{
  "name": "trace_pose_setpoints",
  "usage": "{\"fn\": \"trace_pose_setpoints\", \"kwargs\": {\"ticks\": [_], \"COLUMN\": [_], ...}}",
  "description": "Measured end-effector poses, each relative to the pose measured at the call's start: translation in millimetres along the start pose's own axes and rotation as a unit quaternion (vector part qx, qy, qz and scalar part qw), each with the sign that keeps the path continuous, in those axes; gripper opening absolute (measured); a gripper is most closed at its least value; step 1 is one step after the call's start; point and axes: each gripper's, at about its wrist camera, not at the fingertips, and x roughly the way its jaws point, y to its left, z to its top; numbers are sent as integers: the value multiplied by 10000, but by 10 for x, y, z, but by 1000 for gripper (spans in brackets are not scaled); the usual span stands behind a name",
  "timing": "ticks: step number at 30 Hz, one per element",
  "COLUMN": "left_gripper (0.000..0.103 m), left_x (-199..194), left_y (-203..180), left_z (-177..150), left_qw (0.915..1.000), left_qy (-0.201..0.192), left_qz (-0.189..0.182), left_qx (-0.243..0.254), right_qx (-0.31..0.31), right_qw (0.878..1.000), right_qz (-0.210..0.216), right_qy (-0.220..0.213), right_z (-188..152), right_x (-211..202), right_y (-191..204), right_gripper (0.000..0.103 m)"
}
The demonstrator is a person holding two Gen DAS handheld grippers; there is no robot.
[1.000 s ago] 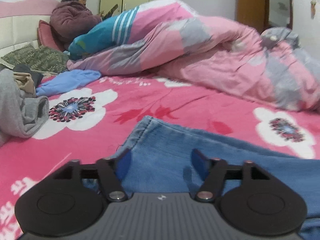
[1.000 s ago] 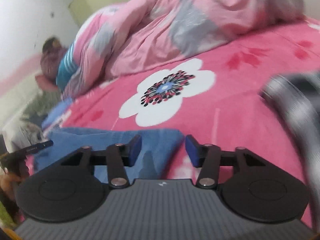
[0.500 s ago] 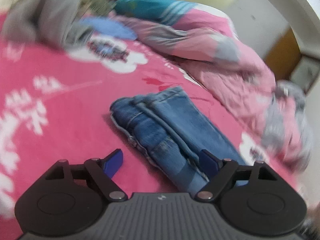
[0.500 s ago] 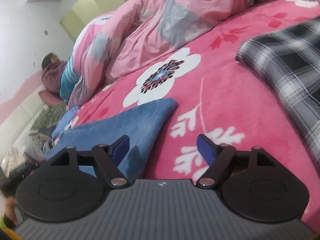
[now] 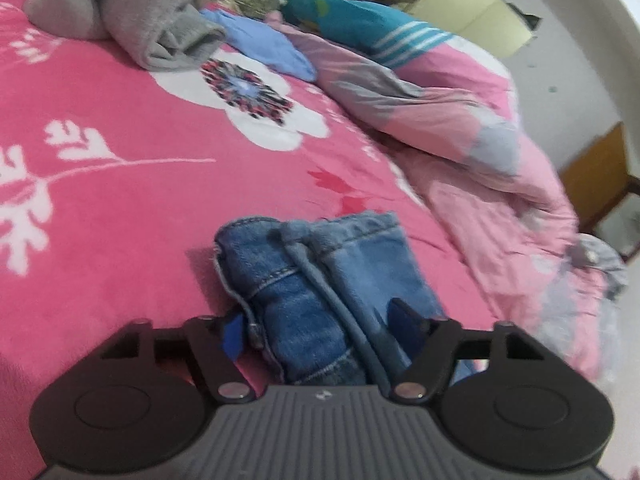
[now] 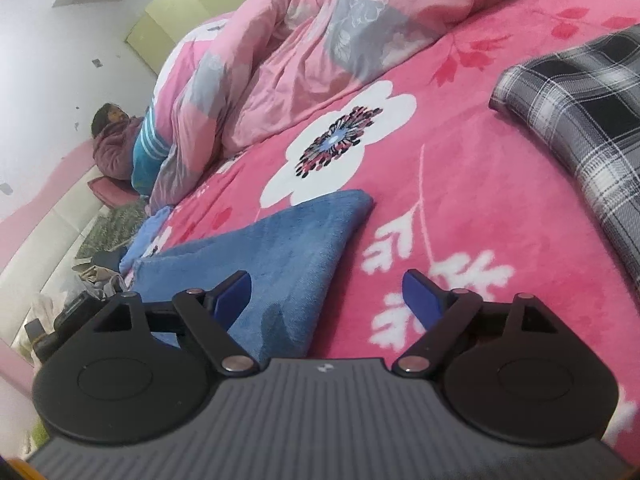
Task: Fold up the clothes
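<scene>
Folded blue jeans (image 5: 320,280) lie on the pink floral blanket (image 5: 120,208). My left gripper (image 5: 318,326) sits low over their near folded end and its jaws are closing. The left pad is beside the fold's edge and the right pad lies over the denim; I see no firm pinch. In the right wrist view, a soft blue cloth corner (image 6: 288,248) lies flat on the blanket. My right gripper (image 6: 328,294) hovers just above it. Its jaws stand wide and are closing slightly; the cloth's edge is between them, under the left finger, and is not pressed.
A rolled grey garment (image 5: 160,20) and a light blue cloth (image 5: 272,48) lie at the far left. A bunched pink quilt (image 5: 440,120) runs along the back. A black-and-white plaid garment (image 6: 580,92) lies at the right. A person (image 6: 116,136) reclines at the headboard.
The left gripper rolled, came down onto the jeans' folded end, and its jaws narrowed around it. The right gripper's jaws spread wide off the blue cloth, and the plaid garment came into view.
</scene>
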Motion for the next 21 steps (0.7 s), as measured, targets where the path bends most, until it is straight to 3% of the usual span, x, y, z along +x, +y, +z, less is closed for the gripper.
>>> {"fn": "trace_pose_setpoints", "kwargs": {"ticks": [3, 8, 14, 18, 21], "left_gripper": [54, 44, 40, 40, 40], "left_x": [-18, -156, -557, -926, -955], "left_y": [-45, -59, -75, 79, 245], "left_z": [-30, -57, -117, -236, -303], "left_qw": [9997, 9994, 9994, 9990, 9985], "left_qy": [-127, -238, -192, -97, 26], "left_qz": [183, 208, 171, 150, 120], "left_qx": [-81, -165, -252, -417, -525], "right_qx": [-3, 259, 596, 747, 973], "right_qw": [9999, 9992, 9964, 9941, 9900], "right_qz": [-125, 192, 488, 600, 745], "right_qy": [27, 249, 365, 515, 693], "right_z": [29, 23, 85, 159, 203], "right_x": [70, 231, 286, 329, 388], "right_y": [23, -13, -104, -154, -209], "right_gripper": [61, 17, 11, 11, 15]}}
